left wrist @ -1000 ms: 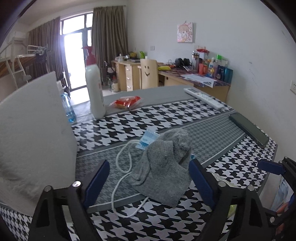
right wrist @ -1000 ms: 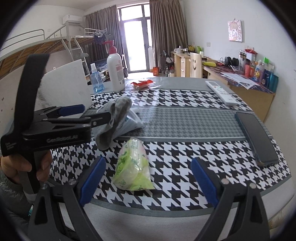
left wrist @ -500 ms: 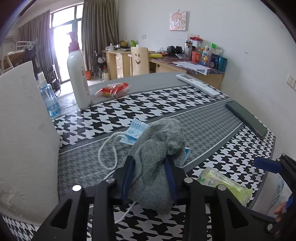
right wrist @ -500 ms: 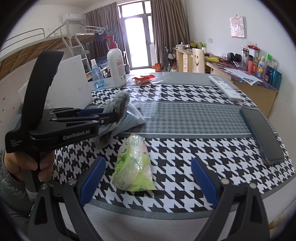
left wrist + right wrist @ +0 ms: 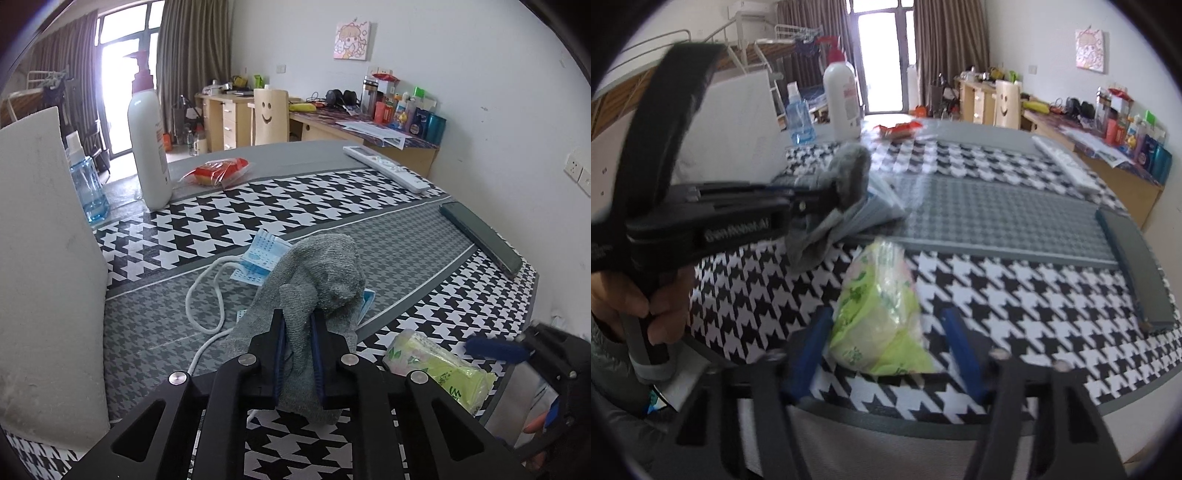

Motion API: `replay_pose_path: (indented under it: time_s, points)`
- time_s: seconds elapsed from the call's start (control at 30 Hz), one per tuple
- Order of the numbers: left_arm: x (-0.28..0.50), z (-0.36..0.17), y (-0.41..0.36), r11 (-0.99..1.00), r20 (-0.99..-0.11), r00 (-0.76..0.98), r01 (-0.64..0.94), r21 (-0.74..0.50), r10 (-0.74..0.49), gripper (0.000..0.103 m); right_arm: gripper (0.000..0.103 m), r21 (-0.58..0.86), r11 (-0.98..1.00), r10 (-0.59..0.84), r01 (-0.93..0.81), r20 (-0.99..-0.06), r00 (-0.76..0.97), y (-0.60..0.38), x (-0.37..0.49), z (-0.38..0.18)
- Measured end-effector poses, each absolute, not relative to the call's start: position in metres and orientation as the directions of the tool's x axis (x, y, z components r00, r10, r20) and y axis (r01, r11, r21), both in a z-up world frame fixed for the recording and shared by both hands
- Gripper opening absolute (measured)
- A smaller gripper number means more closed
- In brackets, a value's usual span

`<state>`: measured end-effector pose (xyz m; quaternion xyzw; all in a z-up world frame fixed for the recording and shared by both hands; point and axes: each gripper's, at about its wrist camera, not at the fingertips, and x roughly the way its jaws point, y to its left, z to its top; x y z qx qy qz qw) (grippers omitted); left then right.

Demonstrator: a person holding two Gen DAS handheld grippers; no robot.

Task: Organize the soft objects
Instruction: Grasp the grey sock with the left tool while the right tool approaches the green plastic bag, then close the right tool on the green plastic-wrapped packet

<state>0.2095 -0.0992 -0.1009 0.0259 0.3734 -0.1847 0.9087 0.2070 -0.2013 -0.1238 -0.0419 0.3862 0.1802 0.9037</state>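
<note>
Here the biggest thing is the table [image 5: 332, 206] with its black and white houndstooth cloth, and a white foam board [image 5: 44, 258] stands at its left side. A tall lotion bottle [image 5: 147, 136] and a small blue bottle [image 5: 86, 184] stand far back, well apart from the soft things.

In the middle lies the grey sock [image 5: 317, 280], crumpled in a heap on top of a blue face mask [image 5: 258, 258] with white ear loops. The left gripper [image 5: 299, 354] has just been closing, and its pads now press on a fold at the near end of the sock. I think the sock is light and limp, so it will hang and stretch when lifted; a grip on a thick fold like this one seems safer than a grip on a thin edge. The mask below may come up with it.

Near the front edge lies the green tissue pack [image 5: 882, 314], just beside the sock. The right gripper [image 5: 886, 343] has just been closing too; the pack is between its jaws, but the picture is blurred and the pads do not seem to press it yet. The pack is probably soft and its plastic wrap slippery, so the middle of its long sides is the best place to hold.
</note>
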Motion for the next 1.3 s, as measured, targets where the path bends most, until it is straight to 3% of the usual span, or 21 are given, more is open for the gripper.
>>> replay_pose_path:
  time_s: [0.27, 0.9, 1.3]
  points:
    - [0.203, -0.097, -0.093, 0.928, -0.66, 0.673, 0.358, -0.107, -0.335, 0.013, 0.04, 0.037, 0.936, 0.271, -0.351, -0.713, 0.647, -0.202, 0.201, -0.122]
    - [0.159, -0.038, -0.079, 0.913, -0.543, 0.751, 0.401, -0.077, -0.376, 0.012, 0.039, 0.087, 0.944, 0.299, -0.317, -0.626, 0.72, -0.22, 0.189, -0.088]
    - [0.141, 0.007, -0.075, 0.93, -0.481, 0.816, 0.367, 0.002, -0.32, 0.012, 0.039, 0.081, 0.943, 0.315, -0.324, -0.542, 0.78, -0.219, 0.181, -0.046]
